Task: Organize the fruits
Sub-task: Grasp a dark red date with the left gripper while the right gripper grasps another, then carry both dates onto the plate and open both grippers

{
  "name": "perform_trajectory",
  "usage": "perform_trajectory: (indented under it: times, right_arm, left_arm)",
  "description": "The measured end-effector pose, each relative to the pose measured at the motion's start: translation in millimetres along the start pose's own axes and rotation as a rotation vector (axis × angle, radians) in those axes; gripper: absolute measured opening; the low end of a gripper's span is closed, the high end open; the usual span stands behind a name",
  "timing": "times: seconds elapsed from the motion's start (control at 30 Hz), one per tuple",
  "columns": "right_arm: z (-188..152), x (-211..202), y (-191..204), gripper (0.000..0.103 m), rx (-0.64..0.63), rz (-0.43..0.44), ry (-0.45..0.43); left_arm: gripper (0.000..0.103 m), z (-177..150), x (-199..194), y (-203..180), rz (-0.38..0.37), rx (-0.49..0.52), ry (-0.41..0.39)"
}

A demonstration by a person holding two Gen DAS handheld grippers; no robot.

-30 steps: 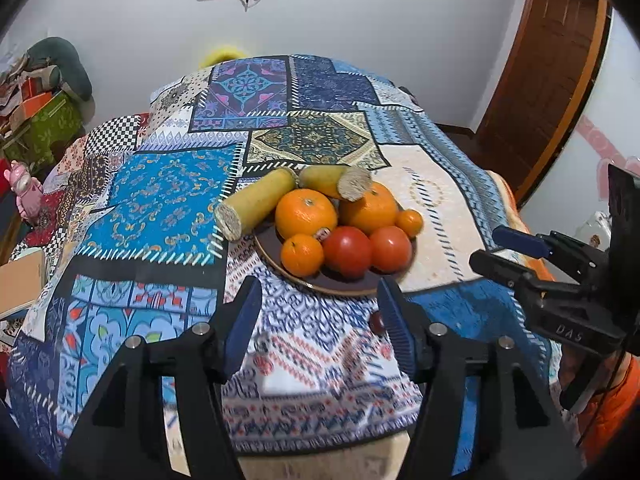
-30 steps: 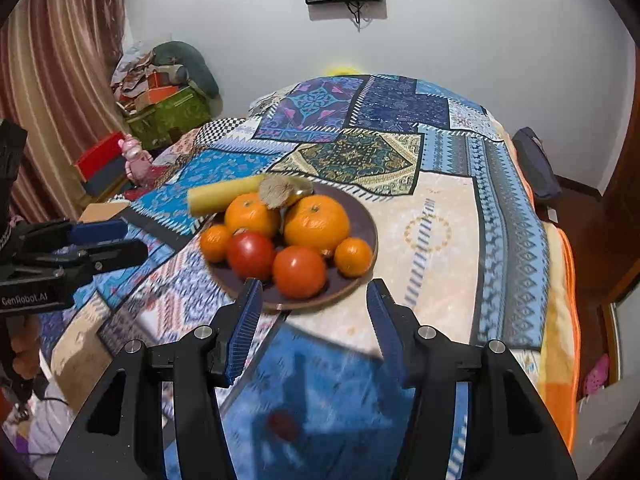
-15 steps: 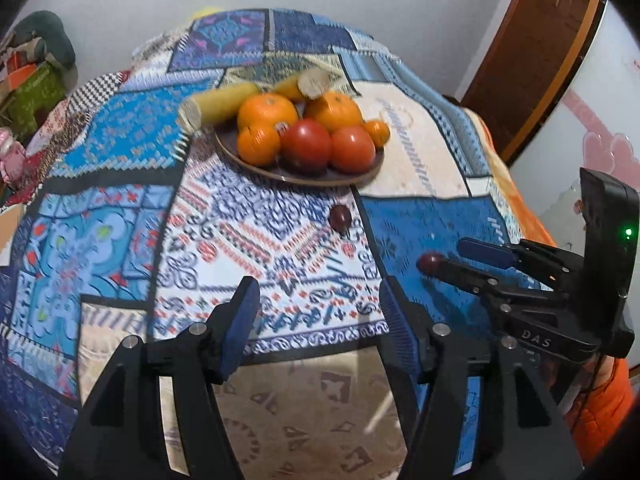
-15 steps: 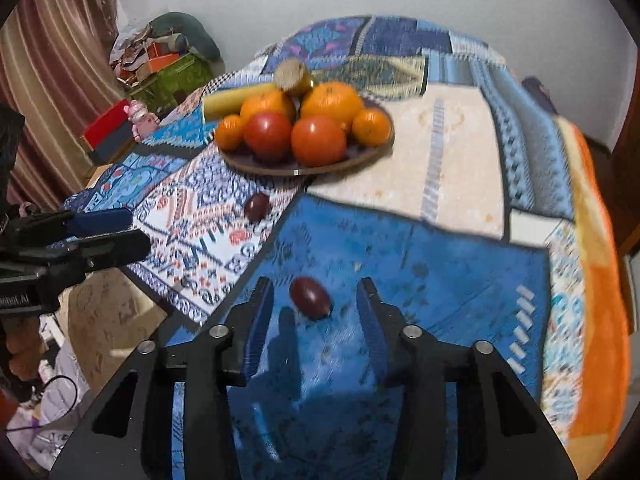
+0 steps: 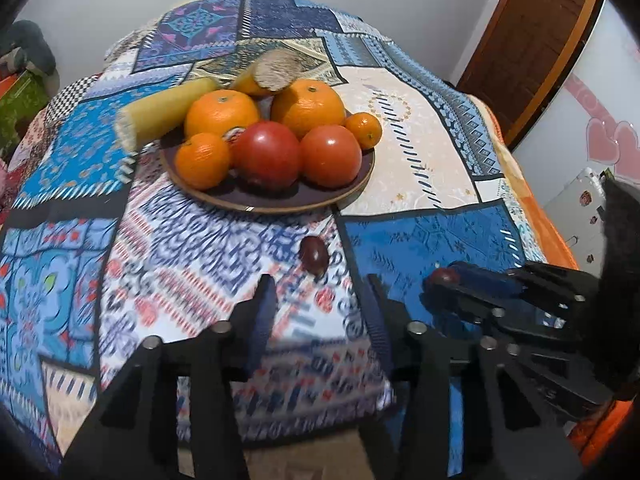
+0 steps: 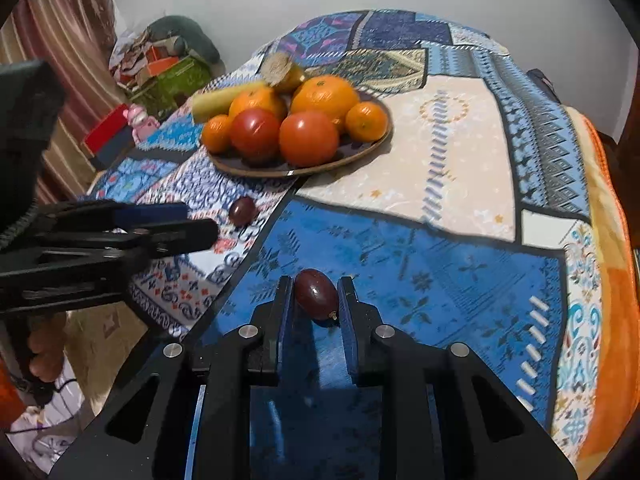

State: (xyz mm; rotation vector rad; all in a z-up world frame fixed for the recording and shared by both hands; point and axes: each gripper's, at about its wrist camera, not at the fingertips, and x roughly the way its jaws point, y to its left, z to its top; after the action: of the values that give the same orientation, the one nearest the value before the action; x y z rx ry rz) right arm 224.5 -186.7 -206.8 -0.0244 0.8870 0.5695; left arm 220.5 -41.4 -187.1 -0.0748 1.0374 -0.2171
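A brown plate [image 5: 280,204] on the patchwork cloth holds oranges, two red tomatoes [image 5: 267,154] and yellow corn pieces; it also shows in the right wrist view [image 6: 256,168]. Two dark red grapes lie loose on the cloth. One grape [image 6: 316,295] sits between the fingers of my right gripper [image 6: 314,300], whose jaws stand close on both sides of it; it also shows in the left wrist view [image 5: 445,276]. The other grape [image 5: 315,255] lies just ahead of my open left gripper [image 5: 320,300], and shows in the right wrist view [image 6: 242,211].
The cloth-covered table [image 6: 460,140] drops off at its near edge by both grippers. A wooden door [image 5: 532,40] stands at the right. Boxes and a pink toy [image 6: 140,118] sit on the floor at the left.
Both grippers have dropped lower and moved toward the loose grapes. My right gripper's fingers have narrowed around one grape. My left gripper has come nearer the other grape.
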Motion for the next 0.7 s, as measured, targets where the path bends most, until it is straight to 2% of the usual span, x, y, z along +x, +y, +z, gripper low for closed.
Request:
perform_trajectory:
  times: [0.2, 0.33, 0.5, 0.7]
  right_arm:
    - [6.5, -7.5, -14.0, 0.020, 0.024, 0.001, -0.032]
    - [6.6, -4.4, -15.5, 0.020, 0.027, 0.012, -0.030]
    - [13.7, -2.8, -11.9, 0.020, 0.013, 0.017, -0.039]
    - [33.2, -6.5, -7.8, 0.020, -0.001, 0.019, -0.074]
  left_arm:
    - [0.032, 12.8, 25.9, -6.8, 0.041, 0.036, 0.036]
    - [0.016, 16.8, 32.7, -5.1, 0.045, 0.038, 0.043]
    - [0.015, 17.1, 28.3, -2.2, 0.032, 0.031, 0.031]
    - [0.015, 22.8, 4.0, 8.2, 0.026, 0.020, -0.026]
